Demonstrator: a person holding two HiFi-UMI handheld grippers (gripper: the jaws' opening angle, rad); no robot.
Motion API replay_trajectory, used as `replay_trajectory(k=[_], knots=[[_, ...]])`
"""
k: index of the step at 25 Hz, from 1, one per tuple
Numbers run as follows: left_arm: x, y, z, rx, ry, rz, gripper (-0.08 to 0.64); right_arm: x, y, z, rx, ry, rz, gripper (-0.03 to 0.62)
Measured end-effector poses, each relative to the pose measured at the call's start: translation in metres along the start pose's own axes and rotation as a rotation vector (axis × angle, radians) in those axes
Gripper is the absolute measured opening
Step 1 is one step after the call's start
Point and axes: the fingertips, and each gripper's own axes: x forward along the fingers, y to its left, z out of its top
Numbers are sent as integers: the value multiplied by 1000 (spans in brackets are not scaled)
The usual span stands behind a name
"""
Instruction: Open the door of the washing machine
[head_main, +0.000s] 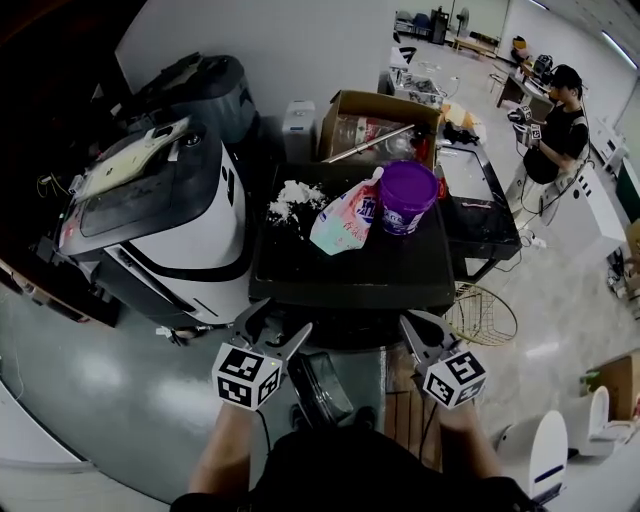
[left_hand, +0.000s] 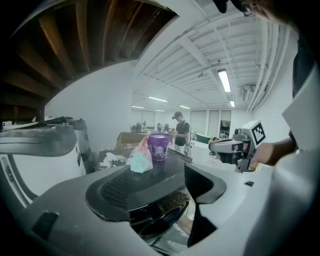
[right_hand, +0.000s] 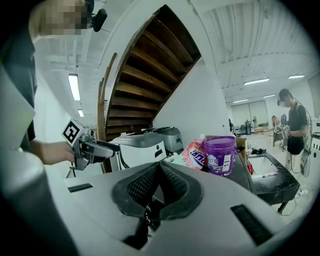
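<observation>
Head view shows, from the left, a white machine (head_main: 170, 215), then the left gripper (head_main: 275, 325), jaws spread and empty, just before the black-topped washing machine (head_main: 350, 280), whose round door (left_hand: 160, 220) lies below them. A detergent bag (head_main: 345, 220) and a purple tub (head_main: 407, 197) stand on top. The right gripper (head_main: 410, 325), jaws pressed together on nothing, hovers near the front right corner.

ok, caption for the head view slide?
Left tongs open, right tongs shut, both held low before the washing machine; purple tub, detergent bag and white powder on its black top.
</observation>
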Motion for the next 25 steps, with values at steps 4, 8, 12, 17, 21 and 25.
replay_trajectory(k=[4,8,12,17,21,25], knots=[[-1,4,15,1,-50,32,336,-9,1,16,-28,-35,-2,17],[-2,4,24,4,-84,49,308,-14,-1,22,-31,-55,-4,17],[-4,1,25,4,-88,50,299,-17,0,23,-39,-57,0,15],[-6,-2,24,3,-86,50,296,-21,0,21,-28,-60,6,15],[-9,-2,23,-2,-85,55,295,-21,2,21,-32,-61,16,15],[-10,-2,19,-9,-77,59,295,-20,6,21,-30,-59,22,15]])
